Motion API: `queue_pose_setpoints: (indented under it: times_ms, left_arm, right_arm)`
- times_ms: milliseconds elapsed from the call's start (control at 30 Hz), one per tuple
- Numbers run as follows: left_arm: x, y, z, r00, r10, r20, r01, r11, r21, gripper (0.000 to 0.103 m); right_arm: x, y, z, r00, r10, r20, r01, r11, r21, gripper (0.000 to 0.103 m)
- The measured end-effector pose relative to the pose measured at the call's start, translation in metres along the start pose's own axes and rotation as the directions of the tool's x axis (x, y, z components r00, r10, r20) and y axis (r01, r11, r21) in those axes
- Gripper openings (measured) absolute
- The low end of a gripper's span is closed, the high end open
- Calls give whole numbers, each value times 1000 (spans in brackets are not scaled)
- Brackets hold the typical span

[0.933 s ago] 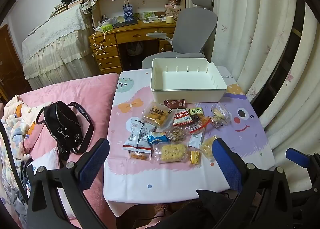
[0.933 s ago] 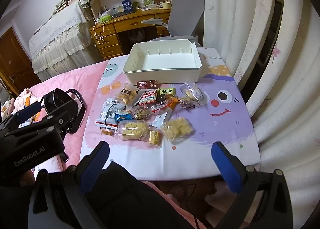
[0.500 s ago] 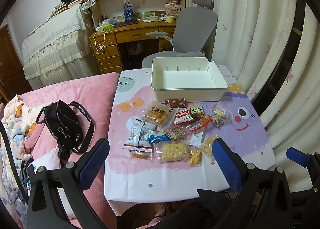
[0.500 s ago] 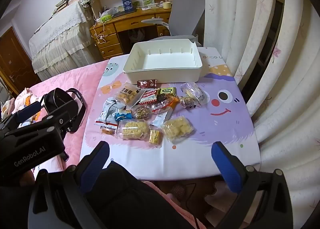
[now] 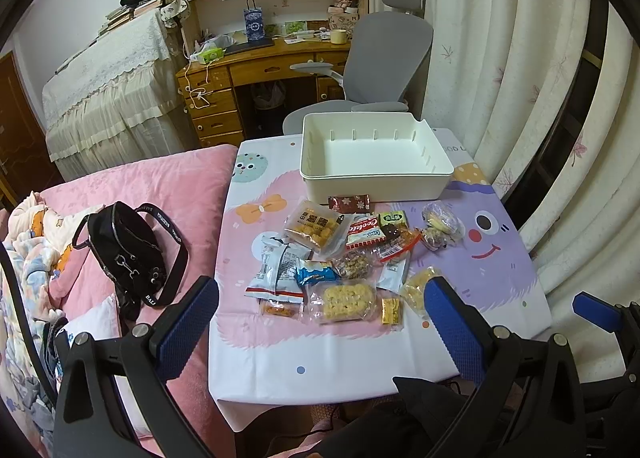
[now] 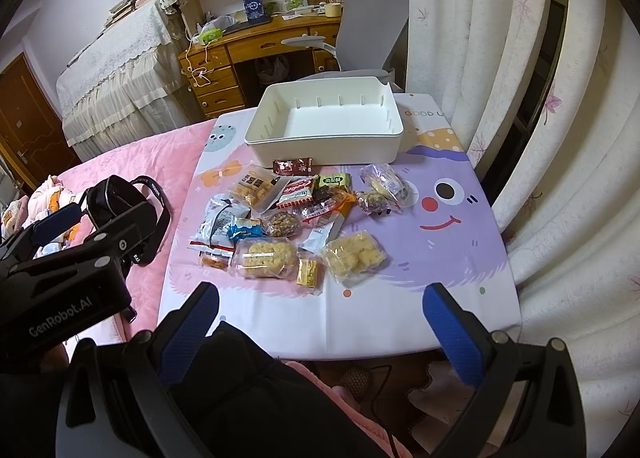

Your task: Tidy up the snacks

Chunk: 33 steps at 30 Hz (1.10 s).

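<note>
Many snack packets (image 5: 336, 258) on cartoon tablecloth (image 5: 500, 258); bed (image 5: 168, 185) beside.

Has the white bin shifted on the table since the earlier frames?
No. The white bin sits at the same spot, its front wall just behind the dark red snack bar, as before.
</note>
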<state>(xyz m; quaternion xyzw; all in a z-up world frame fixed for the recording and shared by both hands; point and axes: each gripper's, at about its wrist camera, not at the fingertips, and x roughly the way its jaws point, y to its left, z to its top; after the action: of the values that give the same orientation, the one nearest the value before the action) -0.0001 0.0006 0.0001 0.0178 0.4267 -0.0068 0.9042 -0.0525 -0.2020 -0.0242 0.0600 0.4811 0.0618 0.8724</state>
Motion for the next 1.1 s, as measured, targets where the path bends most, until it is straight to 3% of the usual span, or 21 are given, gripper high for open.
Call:
queue_pose_setpoints:
  times_ms: [1100]
  left_arm:
    - [4,-1,-13,1000,-4,-5,4,1000,-13,102]
  right_arm:
    - [2,-11,3,1000,1,-4,-1,1000,-4,102]
